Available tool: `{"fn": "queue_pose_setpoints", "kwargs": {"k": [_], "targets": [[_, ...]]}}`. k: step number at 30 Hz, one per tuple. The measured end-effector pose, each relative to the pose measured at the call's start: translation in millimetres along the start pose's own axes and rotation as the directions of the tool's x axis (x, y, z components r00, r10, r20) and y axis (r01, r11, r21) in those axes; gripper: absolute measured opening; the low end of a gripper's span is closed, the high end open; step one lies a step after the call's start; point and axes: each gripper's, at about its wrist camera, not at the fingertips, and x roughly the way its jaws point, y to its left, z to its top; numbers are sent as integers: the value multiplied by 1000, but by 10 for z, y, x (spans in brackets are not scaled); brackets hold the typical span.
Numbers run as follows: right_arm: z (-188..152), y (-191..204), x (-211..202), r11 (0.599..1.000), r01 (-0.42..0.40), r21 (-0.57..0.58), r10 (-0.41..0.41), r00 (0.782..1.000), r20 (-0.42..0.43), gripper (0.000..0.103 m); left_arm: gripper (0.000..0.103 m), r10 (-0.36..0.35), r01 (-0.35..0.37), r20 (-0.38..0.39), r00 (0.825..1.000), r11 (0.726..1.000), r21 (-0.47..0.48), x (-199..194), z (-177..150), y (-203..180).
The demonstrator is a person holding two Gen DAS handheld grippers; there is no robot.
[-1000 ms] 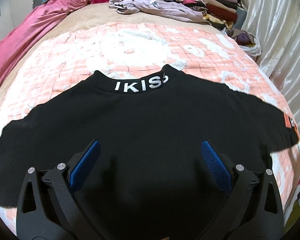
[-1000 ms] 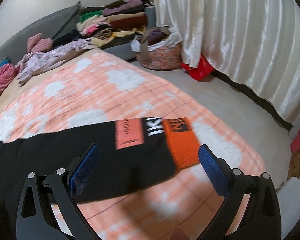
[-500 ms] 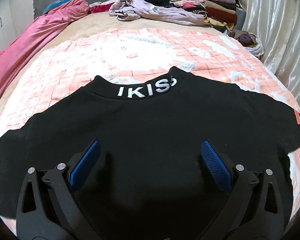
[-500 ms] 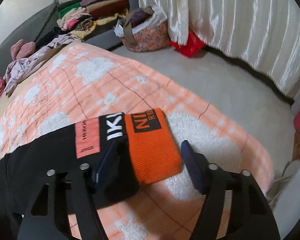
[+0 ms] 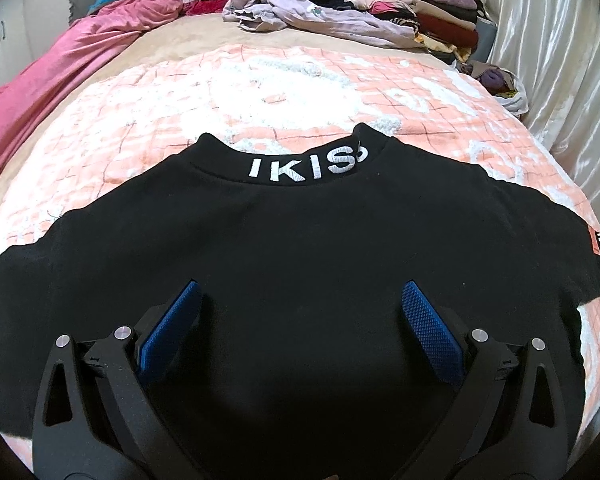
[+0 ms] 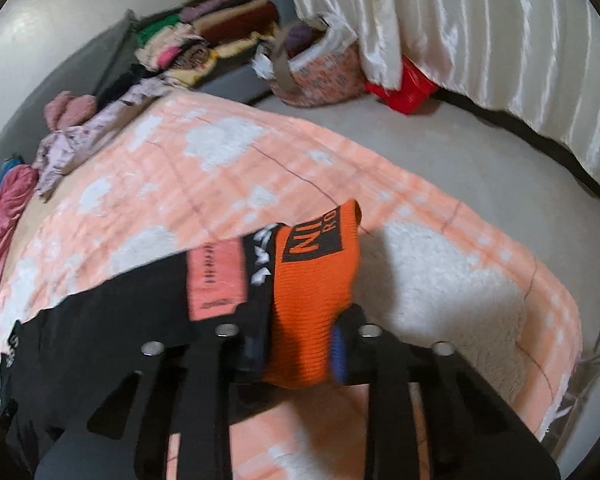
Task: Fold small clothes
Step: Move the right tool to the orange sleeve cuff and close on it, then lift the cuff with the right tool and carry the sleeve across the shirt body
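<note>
Left gripper [image 5: 300,312] hovers wide open over the black sweatshirt [image 5: 284,248], flat on the peach blanket [image 5: 260,92]. Right gripper [image 6: 298,350] has just been closing, now pinching the orange cuff [image 6: 314,284]. Sleeve fold starting; next, carry it inward across the body.

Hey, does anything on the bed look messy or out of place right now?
The lilac garment lies crumpled at the far end of the bed beside the neat stack of folded clothes. The black sweatshirt lies flat, and only its orange cuff is bunched, in the right claw.
</note>
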Motion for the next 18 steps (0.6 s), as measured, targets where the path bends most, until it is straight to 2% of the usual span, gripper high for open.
{"fn": "queue_pose_setpoints", "kwargs": {"k": [6, 9, 18], "targets": [[2, 313, -351, 994, -81, -73, 86, 994, 61, 19, 95, -5, 5, 9, 1000, 1000, -7, -53, -9, 34], [-8, 537, -520, 984, -139, -112, 148, 986, 78, 15, 95, -13, 14, 11, 1000, 1000, -7, -91, -18, 43], [-166, 1346, -819, 926, -290, -242, 310, 950, 48, 12, 95, -36, 37, 28, 999, 999, -32, -220, -13, 143]]}}
